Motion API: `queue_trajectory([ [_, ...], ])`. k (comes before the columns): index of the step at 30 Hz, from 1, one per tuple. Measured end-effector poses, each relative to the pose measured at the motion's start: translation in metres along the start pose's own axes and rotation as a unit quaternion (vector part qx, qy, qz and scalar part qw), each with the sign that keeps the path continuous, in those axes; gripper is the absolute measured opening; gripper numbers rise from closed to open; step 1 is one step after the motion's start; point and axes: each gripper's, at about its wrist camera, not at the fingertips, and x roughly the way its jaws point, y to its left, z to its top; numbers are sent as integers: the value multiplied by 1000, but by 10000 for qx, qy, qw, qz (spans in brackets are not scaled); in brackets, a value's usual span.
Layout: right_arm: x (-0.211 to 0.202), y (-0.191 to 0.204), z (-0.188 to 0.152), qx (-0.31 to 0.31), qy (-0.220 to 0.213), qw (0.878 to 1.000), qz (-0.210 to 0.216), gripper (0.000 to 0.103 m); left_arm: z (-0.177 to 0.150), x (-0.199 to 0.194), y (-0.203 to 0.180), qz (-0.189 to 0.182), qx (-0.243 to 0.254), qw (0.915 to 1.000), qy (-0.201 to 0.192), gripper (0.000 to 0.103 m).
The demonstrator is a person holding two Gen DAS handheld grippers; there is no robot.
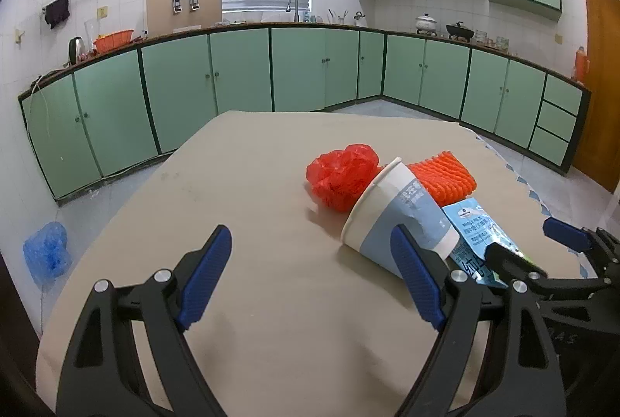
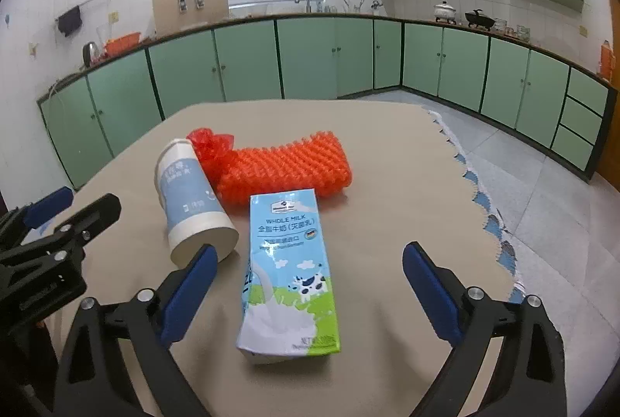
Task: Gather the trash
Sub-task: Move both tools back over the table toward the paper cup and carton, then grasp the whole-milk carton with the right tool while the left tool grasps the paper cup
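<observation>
On the beige table lie a white and blue paper cup on its side, a crumpled red plastic bag, an orange foam net and a blue milk carton. My left gripper is open and empty, left of the cup. In the right wrist view my right gripper is open, its fingers on either side of the carton, above it. The cup, net and bag lie beyond it.
Green kitchen cabinets line the walls beyond the table. A blue plastic bag lies on the floor at the left. The table's right edge with a scalloped cloth trim drops to the tiled floor.
</observation>
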Motion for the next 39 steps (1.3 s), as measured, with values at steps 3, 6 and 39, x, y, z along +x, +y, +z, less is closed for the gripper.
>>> queue_trajectory([
  [3,8,3,0,-96,208,9997,-1,89,0,2,1,-12,-36,10000,13,81],
  [6,19,6,0,-131,488,9987,99,72,0,3,1,-43,-76,10000,26,81],
  [39,12,-67,14,248,163,9993,226,42,23,65,-88,344,-82,9975,604,84],
])
